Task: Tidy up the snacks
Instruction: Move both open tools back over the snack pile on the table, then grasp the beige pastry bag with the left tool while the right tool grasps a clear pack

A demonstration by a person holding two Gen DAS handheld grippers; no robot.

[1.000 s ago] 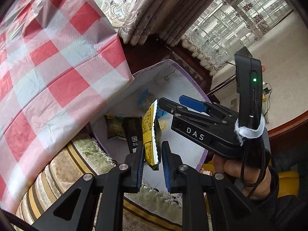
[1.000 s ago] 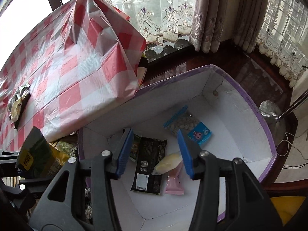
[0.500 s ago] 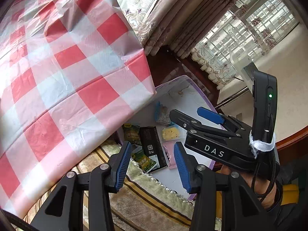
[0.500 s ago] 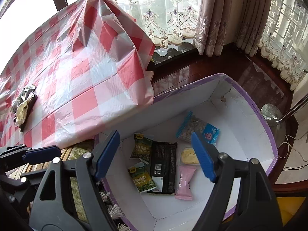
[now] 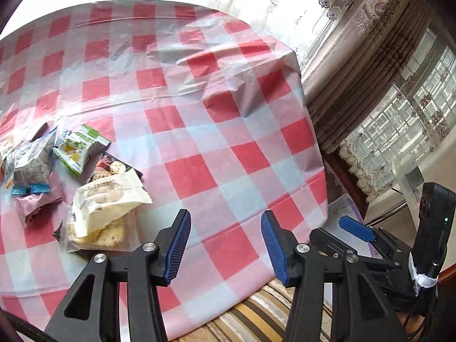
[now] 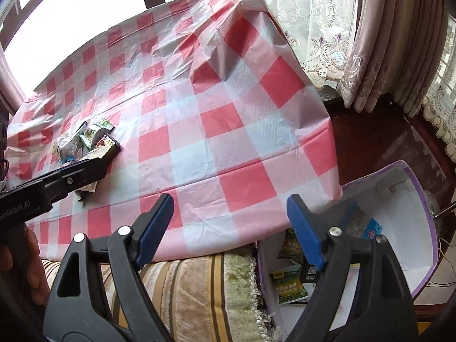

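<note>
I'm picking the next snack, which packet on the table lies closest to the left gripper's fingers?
The cream-white biscuit packet, at the pile's near edge; the green-and-white packet lies farther back.

Room, my view | checked tablecloth (image 6: 199, 119) over table | lace curtains (image 6: 313, 28), bright window | dark wood floor (image 6: 370, 142) | striped rug (image 6: 199, 285)

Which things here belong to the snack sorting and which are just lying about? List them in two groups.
Part of the job:
- snack packets on the table
- white box with purple rim, packets already inside
- left gripper and right gripper, both empty, jaws opening

Just there:
- checked tablecloth
- striped cushion
- curtains
</note>
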